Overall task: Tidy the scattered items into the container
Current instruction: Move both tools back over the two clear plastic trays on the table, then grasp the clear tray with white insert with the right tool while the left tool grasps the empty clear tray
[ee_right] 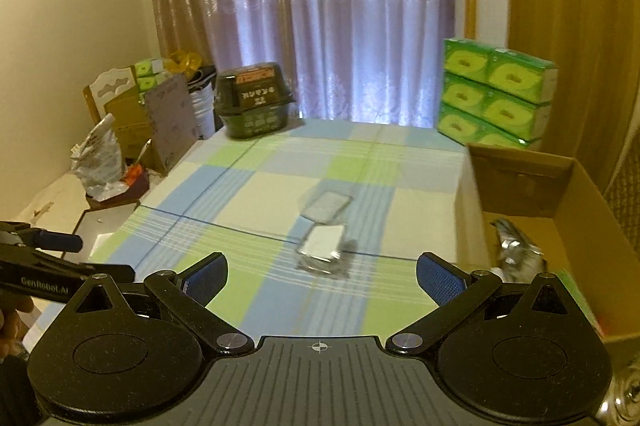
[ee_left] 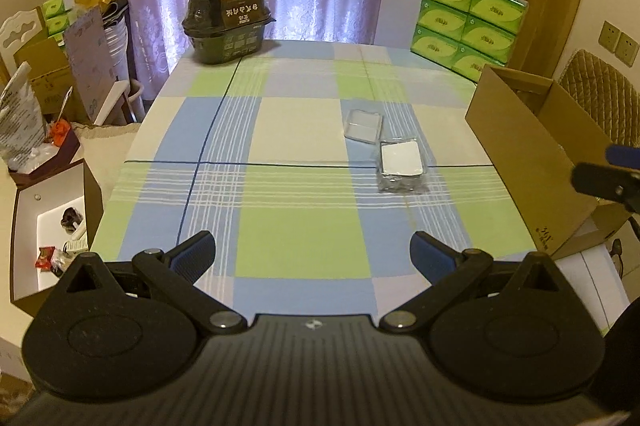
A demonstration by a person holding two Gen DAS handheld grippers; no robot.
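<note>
Left wrist view: left gripper fingers spread wide, holding nothing, same for the right gripper. Two clear packets lie touching mid-tablecloth, cardboard box at the right edge. Dark tub reads "HONGLU"; "GenRobot.AI" on the left tool.

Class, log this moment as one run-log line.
left gripper open | right gripper open | two clear packets on table | cardboard box right
</note>
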